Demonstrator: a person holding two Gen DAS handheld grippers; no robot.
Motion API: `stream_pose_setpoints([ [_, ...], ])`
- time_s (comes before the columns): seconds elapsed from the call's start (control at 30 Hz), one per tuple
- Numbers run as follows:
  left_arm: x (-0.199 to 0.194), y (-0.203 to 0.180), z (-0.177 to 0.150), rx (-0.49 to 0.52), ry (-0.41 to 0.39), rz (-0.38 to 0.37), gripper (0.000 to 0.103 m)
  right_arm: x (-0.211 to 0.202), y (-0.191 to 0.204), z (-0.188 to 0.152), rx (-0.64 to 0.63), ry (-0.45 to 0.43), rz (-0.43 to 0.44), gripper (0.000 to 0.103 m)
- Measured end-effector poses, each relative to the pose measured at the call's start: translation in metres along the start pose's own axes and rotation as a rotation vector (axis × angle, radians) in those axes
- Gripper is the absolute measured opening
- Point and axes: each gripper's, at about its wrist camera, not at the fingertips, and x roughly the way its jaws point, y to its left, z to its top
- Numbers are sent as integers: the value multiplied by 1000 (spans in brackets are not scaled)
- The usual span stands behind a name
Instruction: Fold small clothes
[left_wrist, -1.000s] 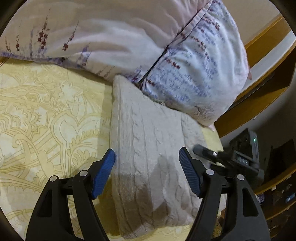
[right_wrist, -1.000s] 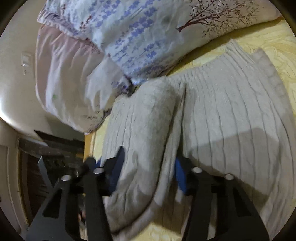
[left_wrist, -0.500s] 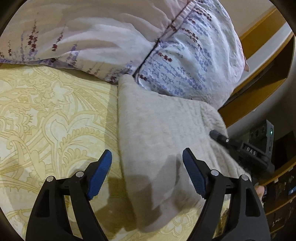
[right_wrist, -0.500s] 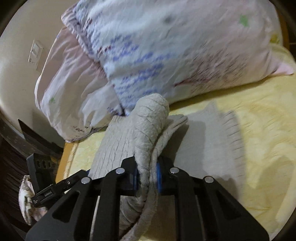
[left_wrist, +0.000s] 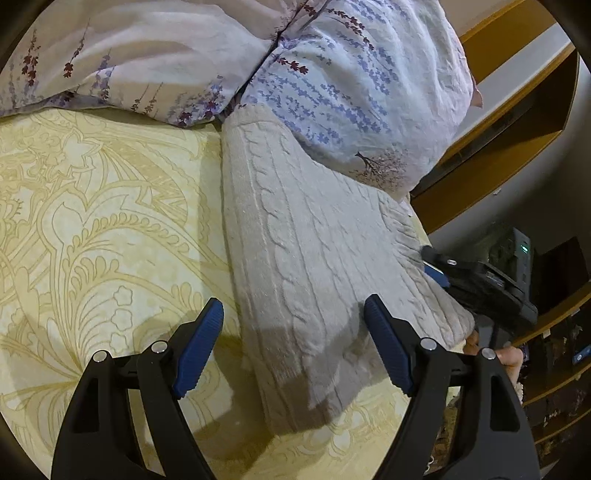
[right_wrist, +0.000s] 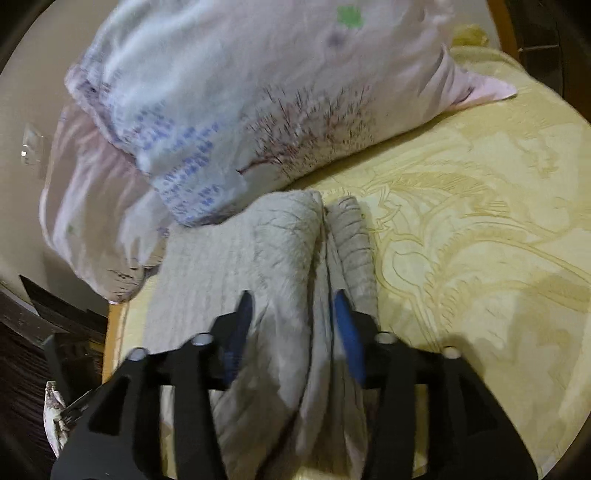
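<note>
My left gripper (left_wrist: 293, 345) hangs tilted down over the bed (left_wrist: 92, 240), its blue pads spread wide with nothing pressed between them; the near left edge of the cream cable-knit sweater (left_wrist: 314, 258) lies under the gap, its near hem just past the right pad. Left of the sweater the yellow patterned bedspread is bare and flat, the widest free room I have. To the sweater's right the mattress edge drops away close by, with dark shelving (left_wrist: 554, 369) beyond it.

My right gripper (right_wrist: 291, 325) also points steeply down, and its jaws are opening: a raised fold of the sweater (right_wrist: 288, 258) stands between the pads, which look drawn off the knit on both sides, though the view is blurred. In the left view that gripper (left_wrist: 436, 273) shows at the sweater's right edge, with fingers (left_wrist: 509, 356) of my hand below it.

The sweater lies folded lengthwise, a narrow strip running away from me. Its far end butts against two floral pillows (left_wrist: 351, 92) that close off the head of the bed, and a wooden headboard (left_wrist: 498, 129) rises behind them
</note>
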Motion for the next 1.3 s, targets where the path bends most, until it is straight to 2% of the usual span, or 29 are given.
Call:
stream_pose_setpoints([
  [0.2, -2, -9, -10, 27, 27, -11, 79, -42, 20, -30, -91, -22, 98, 54],
  [0.3, 0, -11, -14, 35, 35, 0, 79, -40, 28, -44, -140, 22, 80, 54],
  [0.33, 1, -9, -14, 31, 38, 0, 79, -36, 29, -47, -151, 42, 61, 51],
  [0.37, 2, -9, -15, 25, 42, 2, 79, -29, 28, -50, -159, 58, 31, 28],
  [0.4, 3, -9, -15, 20, 45, 4, 79, -24, 27, -51, -158, 63, 7, 12],
  [0.5, 3, -12, -18, 26, 49, 12, 79, -43, 26, -53, -150, -34, 23, 11],
  [0.57, 2, -14, -20, 41, 49, 14, 79, -58, 32, -58, -195, -99, -11, 11],
  [0.63, 4, -16, -21, 46, 58, 14, 79, -56, 32, -63, -227, -94, -69, 11],
  [0.67, 5, -16, -22, 47, 63, 12, 79, -48, 29, -69, -243, -68, -128, 11],
  [0.73, 8, -17, -23, 52, 72, 13, 79, -33, 19, -74, -238, -23, -190, 11],
  [0.93, 11, -20, -27, 69, 77, 21, 79, -27, 8, -84, -231, -20, -233, 11],
  [1.03, 9, -20, -27, 67, 72, 8, 79, -27, 11, -86, -254, -3, -228, 15],
  [1.07, 8, -20, -26, 69, 68, 7, 79, -30, 10, -84, -240, -2, -208, 21],
  [1.13, 4, -18, -22, 64, 54, 10, 79, -39, 8, -75, -189, -16, -154, 34],
  [1.17, 1, -17, -19, 54, 45, 10, 79, -42, 8, -69, -173, -29, -138, 47],
  [1.2, -1, -15, -15, 41, 38, 6, 80, -48, 6, -63, -152, -49, -115, 54],
  [1.3, -3, -1, 2, -41, 29, -24, 80, -53, 4, -38, -99, -77, -43, 57],
])
